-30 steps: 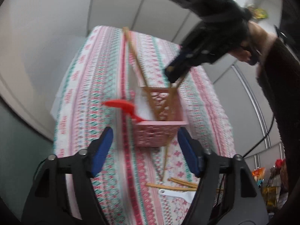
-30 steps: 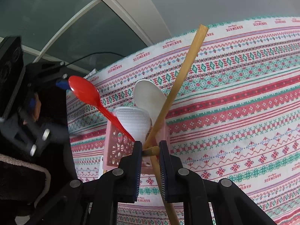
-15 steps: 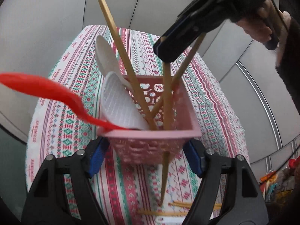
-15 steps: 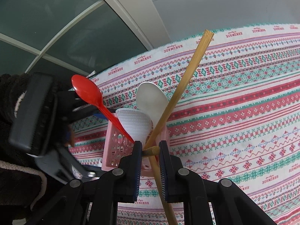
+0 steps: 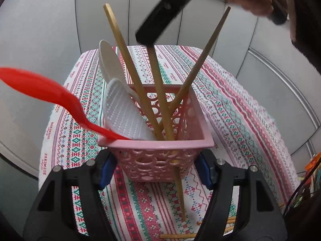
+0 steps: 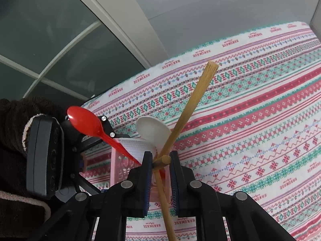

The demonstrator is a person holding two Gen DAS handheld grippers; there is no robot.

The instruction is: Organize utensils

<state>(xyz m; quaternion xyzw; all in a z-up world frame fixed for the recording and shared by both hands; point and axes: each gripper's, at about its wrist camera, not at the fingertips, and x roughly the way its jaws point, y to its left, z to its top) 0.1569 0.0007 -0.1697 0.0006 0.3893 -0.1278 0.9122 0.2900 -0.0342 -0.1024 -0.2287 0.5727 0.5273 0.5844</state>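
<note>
On a tabletop draped in a patterned tablecloth (image 5: 230,108), the left gripper (image 5: 156,170) brackets a pink perforated basket (image 5: 156,156), its blue-padded jaws having just narrowed slightly; whether the pads press the basket's sides cannot be told. Loose wooden chopsticks (image 5: 176,235) lie on the cloth just this side of the basket, near the table's front edge. In the basket stand a red spoon (image 5: 50,94) leaning out over the left rim, a white ridged scoop (image 5: 124,116), a white spoon (image 5: 108,62) and three wooden chopsticks. Above, the right gripper (image 6: 160,160) is nearly closed, clamped on the top of the middle chopstick (image 5: 158,92), which stands in the basket. Beyond the basket the cloth lies bare to the table's far edge, with grey wall panels (image 5: 50,30) behind.
</note>
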